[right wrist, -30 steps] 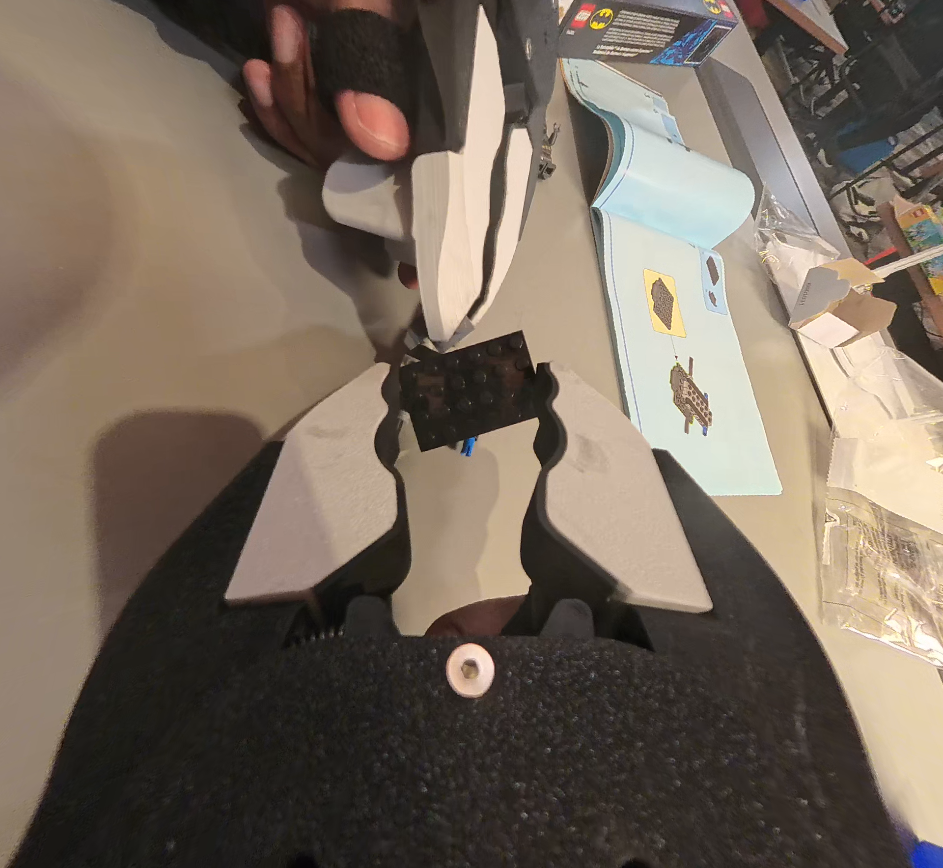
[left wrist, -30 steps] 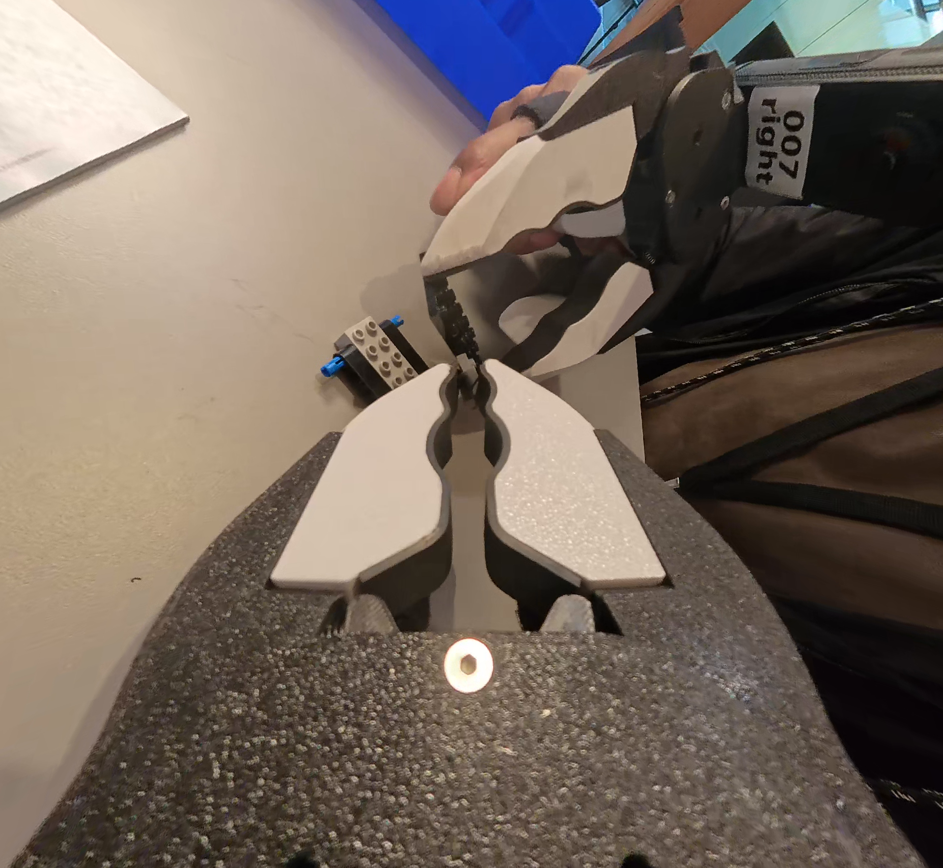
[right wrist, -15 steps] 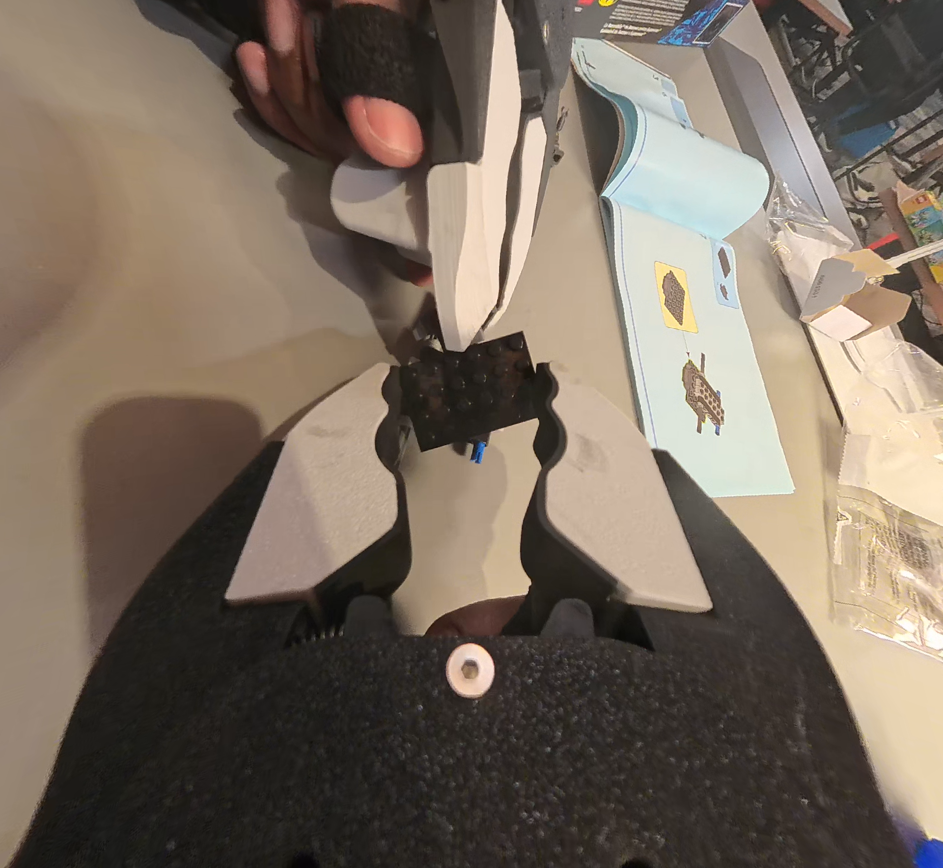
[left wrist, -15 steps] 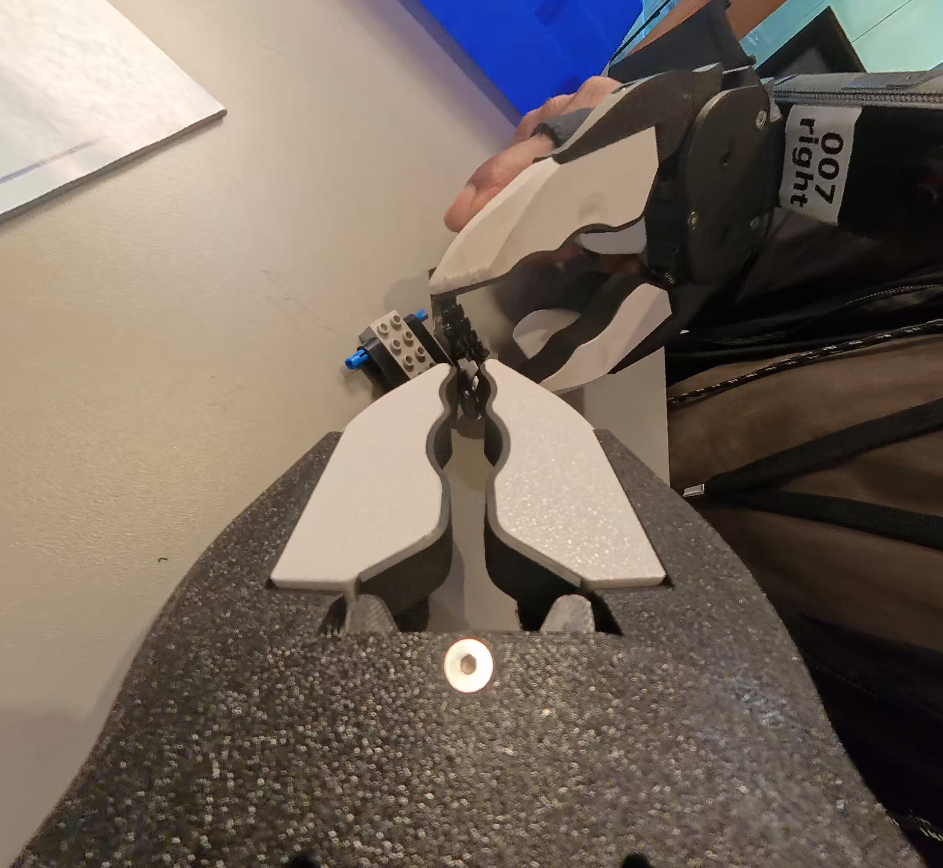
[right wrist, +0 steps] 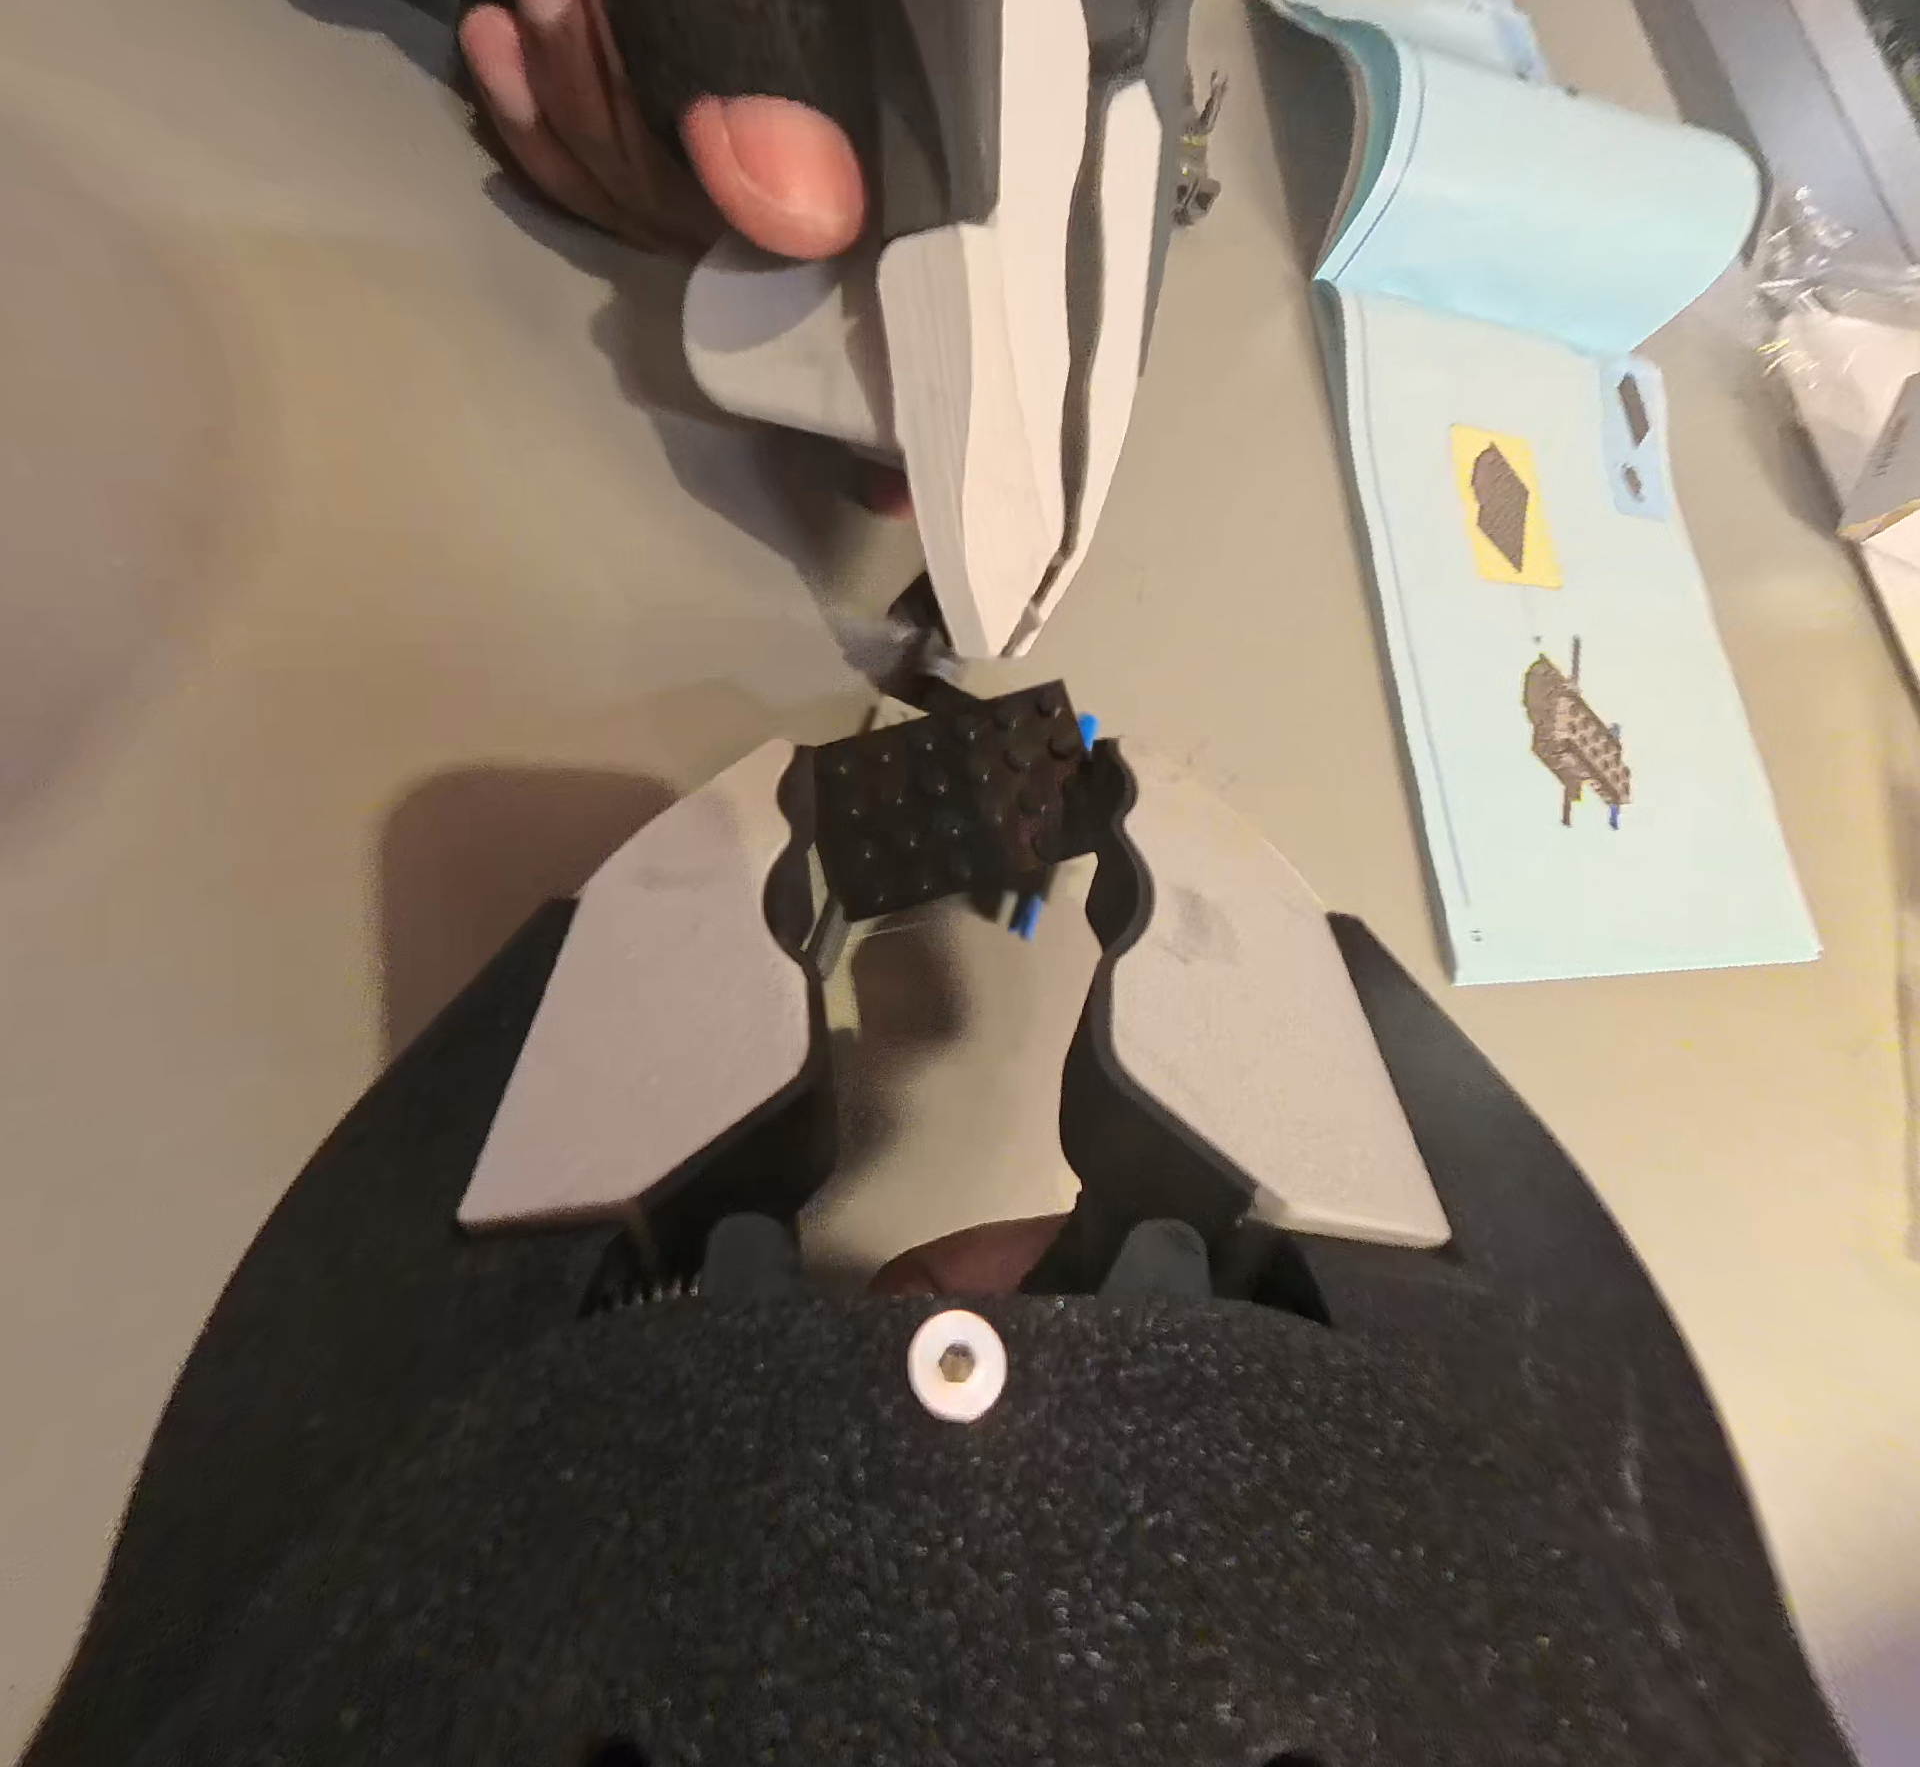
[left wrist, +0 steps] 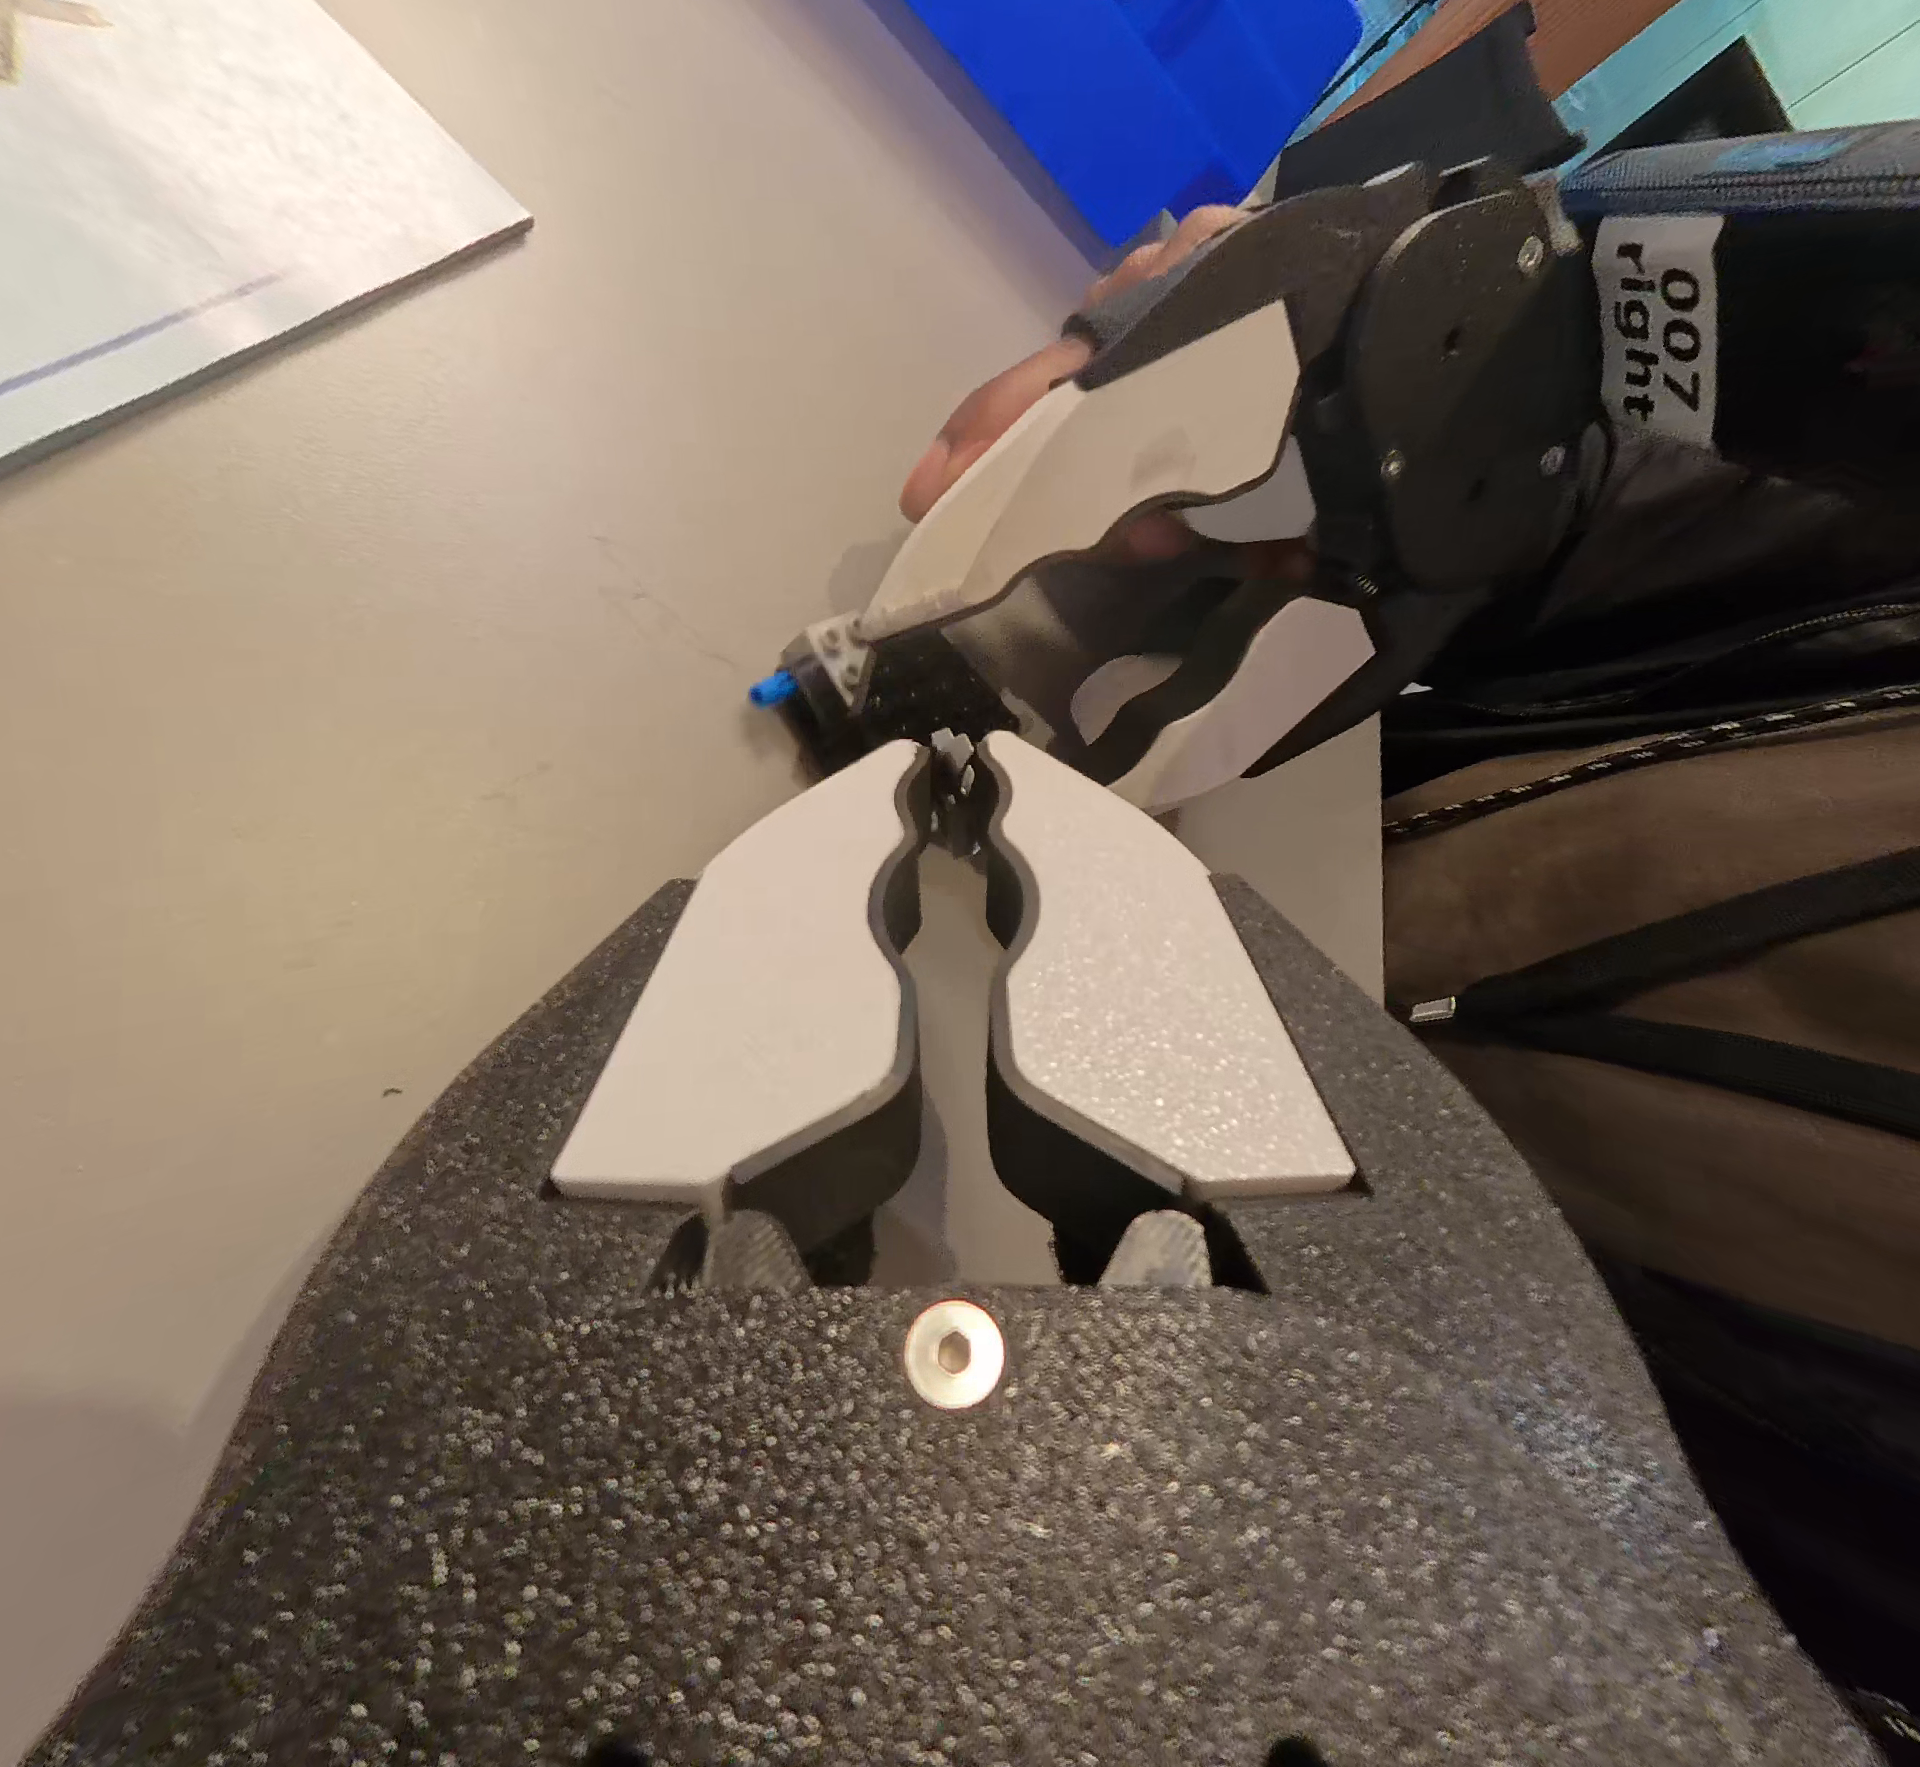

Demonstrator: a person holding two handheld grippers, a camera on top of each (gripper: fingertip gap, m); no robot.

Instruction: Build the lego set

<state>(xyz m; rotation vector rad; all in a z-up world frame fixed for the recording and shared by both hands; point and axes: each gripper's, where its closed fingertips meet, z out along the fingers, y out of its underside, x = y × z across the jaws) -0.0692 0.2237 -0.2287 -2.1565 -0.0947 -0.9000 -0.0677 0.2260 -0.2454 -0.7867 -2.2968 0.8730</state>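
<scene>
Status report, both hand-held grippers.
Left hand-held gripper shut on small dark piece. Right hand-held gripper clamps black studded brick assembly. Open booklet alongside.

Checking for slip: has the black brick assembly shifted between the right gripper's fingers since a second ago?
Yes. The black brick assembly has rotated between the right gripper's fingers, its far corner now tilted toward the booklet.

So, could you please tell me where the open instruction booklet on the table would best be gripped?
Probably by the raised, curled pages at the far end of the instruction booklet, coming in from that end. The near page lies flat on the table and offers no edge to pinch, while the curl stands clear of it.
</scene>
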